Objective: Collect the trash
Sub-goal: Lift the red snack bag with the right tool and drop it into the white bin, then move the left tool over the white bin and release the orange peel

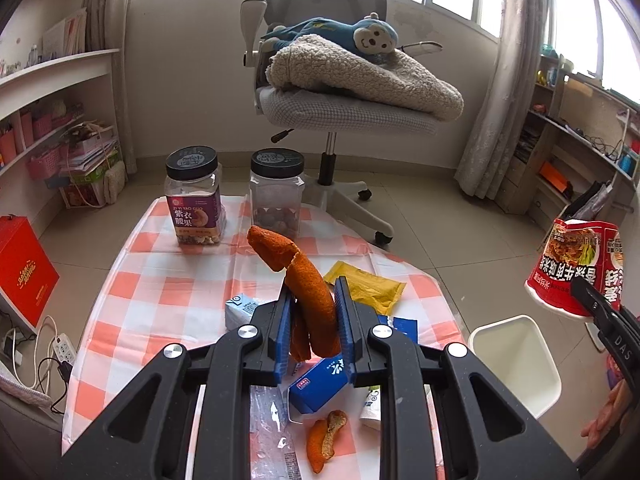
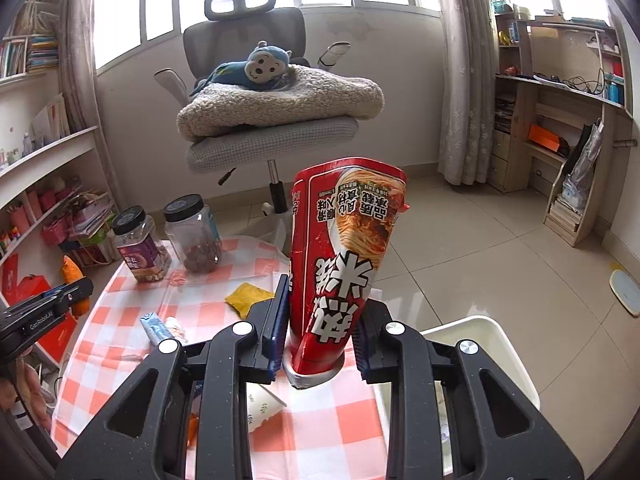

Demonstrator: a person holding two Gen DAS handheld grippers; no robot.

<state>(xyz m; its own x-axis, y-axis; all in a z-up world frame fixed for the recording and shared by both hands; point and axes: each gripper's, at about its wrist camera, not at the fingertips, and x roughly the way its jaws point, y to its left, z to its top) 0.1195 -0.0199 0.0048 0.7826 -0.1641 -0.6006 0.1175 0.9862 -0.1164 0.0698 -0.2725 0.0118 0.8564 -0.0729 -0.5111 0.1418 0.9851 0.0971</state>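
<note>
Orange peel (image 1: 310,296) between left fingers (image 1: 285,320)

The far-left jar (image 1: 195,196) has a purple label reading "ZI YI YAO GUO" over 紫衣腰果. One gripper arm (image 2: 38,320) says "GenRobot.AI", the other arm (image 1: 618,346) says "DAS". The red noodle cup (image 2: 344,268) shows big white 米线, upside down.

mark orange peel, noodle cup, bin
orange peel (image 1: 312,300), left wrist view, mid strip between the fingers
noodle cup (image 2: 344,264), right wrist view, red side wall
bin (image 1: 516,364), left wrist view, inner wall
</note>
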